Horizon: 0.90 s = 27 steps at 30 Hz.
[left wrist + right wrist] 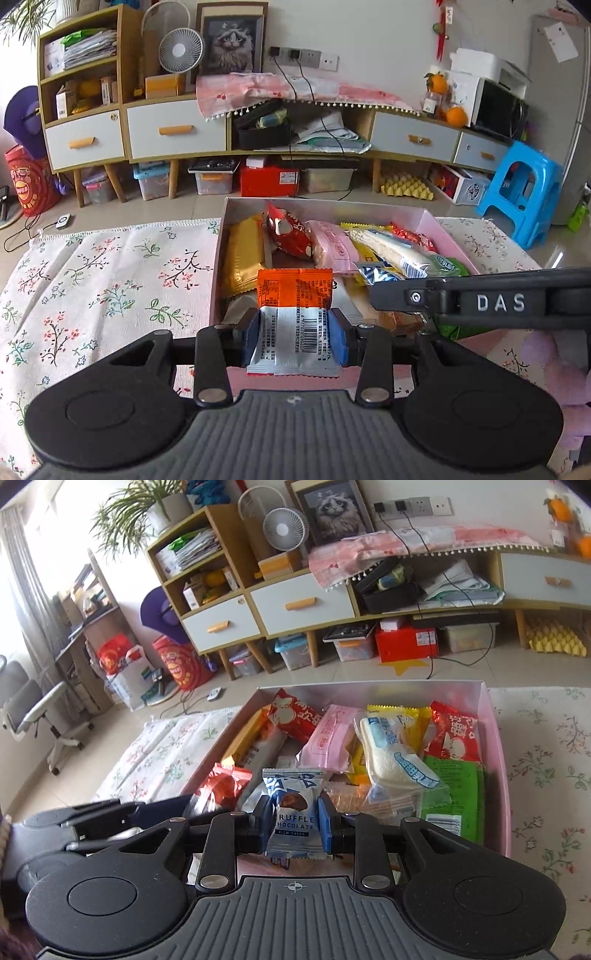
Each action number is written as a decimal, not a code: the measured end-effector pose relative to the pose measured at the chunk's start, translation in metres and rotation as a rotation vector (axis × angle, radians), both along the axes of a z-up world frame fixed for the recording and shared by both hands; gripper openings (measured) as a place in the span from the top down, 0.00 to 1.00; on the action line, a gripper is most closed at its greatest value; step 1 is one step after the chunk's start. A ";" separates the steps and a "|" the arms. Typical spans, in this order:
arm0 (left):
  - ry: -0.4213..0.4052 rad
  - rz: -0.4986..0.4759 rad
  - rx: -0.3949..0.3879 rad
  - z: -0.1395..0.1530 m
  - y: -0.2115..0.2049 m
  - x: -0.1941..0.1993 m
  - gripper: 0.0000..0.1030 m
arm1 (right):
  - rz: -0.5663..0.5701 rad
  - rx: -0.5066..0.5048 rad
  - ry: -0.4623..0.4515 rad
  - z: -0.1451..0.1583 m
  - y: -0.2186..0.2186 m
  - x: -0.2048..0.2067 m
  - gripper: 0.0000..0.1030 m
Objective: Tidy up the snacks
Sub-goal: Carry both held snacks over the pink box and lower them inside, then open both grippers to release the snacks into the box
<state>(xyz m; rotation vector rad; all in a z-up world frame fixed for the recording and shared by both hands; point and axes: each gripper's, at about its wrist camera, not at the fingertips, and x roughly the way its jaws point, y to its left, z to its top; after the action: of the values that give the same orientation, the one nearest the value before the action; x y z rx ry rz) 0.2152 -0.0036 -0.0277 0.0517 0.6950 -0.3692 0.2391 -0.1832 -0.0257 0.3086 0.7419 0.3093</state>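
While the left gripper clamps an orange-and-silver snack packet between its blue pads, the right gripper is closed on a truffle chocolate packet. Both packets stand upright between the jaws, above the near edge of a pink box. Ahead of both sets of jaws, the box holds mixed snacks: a red packet, a pink packet, a gold packet, a white cake wrapper and a green packet. In the left wrist view, the right gripper's body crosses to the right of the jaws. The box rests on a floral tablecloth extending to both sides of the jaws. Beyond the box lies a tiled floor, then a wood-and-white sideboard carrying a small fan and a framed cat picture. A blue plastic stool stands far right of the left jaws. An office chair stands far left of the right jaws.
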 end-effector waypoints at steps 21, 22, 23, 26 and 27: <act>0.078 0.139 0.066 0.033 0.000 -0.044 0.01 | -0.129 -0.108 0.005 0.046 -0.012 -0.048 0.16; 0.084 0.149 0.076 0.036 0.000 -0.050 0.01 | -0.134 -0.121 0.002 0.051 -0.012 -0.056 0.16; 0.090 0.161 0.087 0.040 -0.001 -0.056 0.01 | -0.139 -0.130 0.005 0.056 -0.011 -0.066 0.16; 0.104 0.198 0.112 0.051 0.001 -0.074 0.00 | -0.144 -0.150 0.006 0.070 -0.011 -0.091 0.11; 0.113 0.212 0.123 0.054 0.001 -0.080 0.00 | -0.147 -0.170 0.006 0.075 -0.011 -0.100 0.09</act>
<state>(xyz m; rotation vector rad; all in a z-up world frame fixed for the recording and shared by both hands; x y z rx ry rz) 0.1357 -0.0023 0.0268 0.0733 0.8269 -0.1261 0.1395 -0.1938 0.0496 0.2016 0.7423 0.1050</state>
